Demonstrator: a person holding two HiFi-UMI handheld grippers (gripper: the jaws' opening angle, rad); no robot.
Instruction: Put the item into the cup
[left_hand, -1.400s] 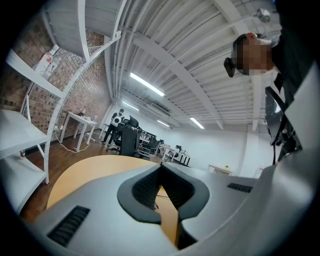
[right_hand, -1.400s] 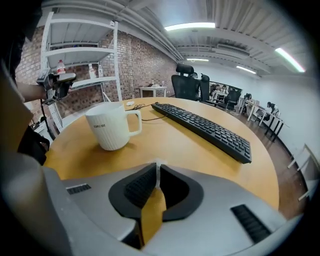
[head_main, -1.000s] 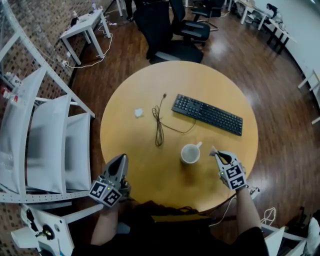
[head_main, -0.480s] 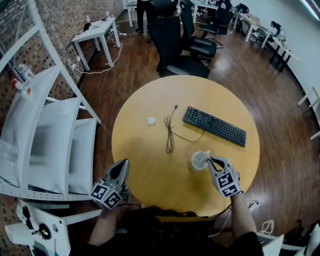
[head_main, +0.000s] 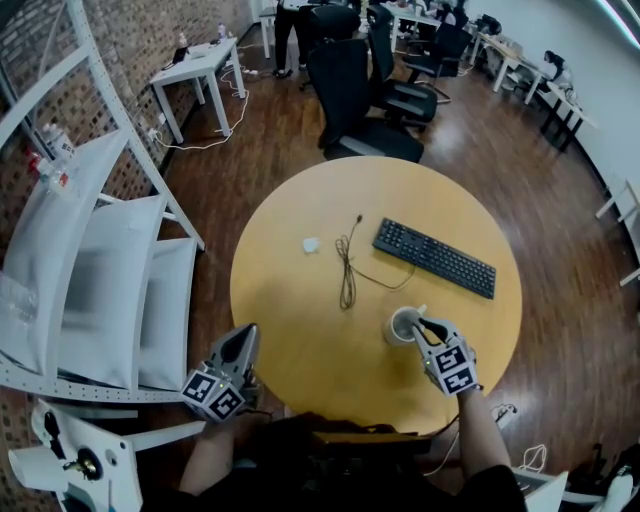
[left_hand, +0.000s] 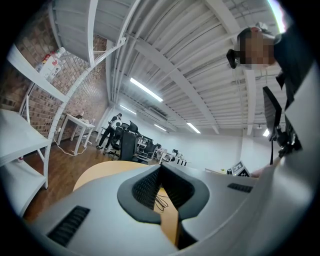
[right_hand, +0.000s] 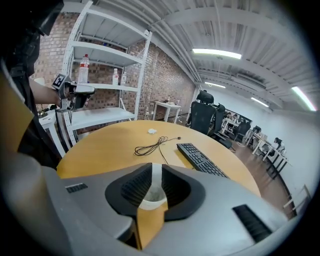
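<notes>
A white cup (head_main: 402, 325) stands on the round wooden table (head_main: 300, 330), near its front right edge. My right gripper (head_main: 423, 326) reaches it from the right, tips over the rim beside the handle. In the right gripper view the cup (right_hand: 150, 201) sits straight under that gripper (right_hand: 156, 172). Its jaws are opening, and a white strip shows in the narrow gap; I cannot tell whether it is the item or part of the cup. My left gripper (head_main: 243, 338) hangs off the table's front left edge, jaws together and empty (left_hand: 160, 170).
A black keyboard (head_main: 434, 258) lies behind the cup, a dark coiled cable (head_main: 347, 270) at the table's middle, and a small white scrap (head_main: 311, 244) further left. White shelving (head_main: 100, 280) stands to the left, and office chairs (head_main: 360, 90) beyond the table.
My right gripper moved left from beside the cup until its tips were over the rim. The small pale thing seen at its tip a second ago no longer shows there. The left gripper stayed put.
</notes>
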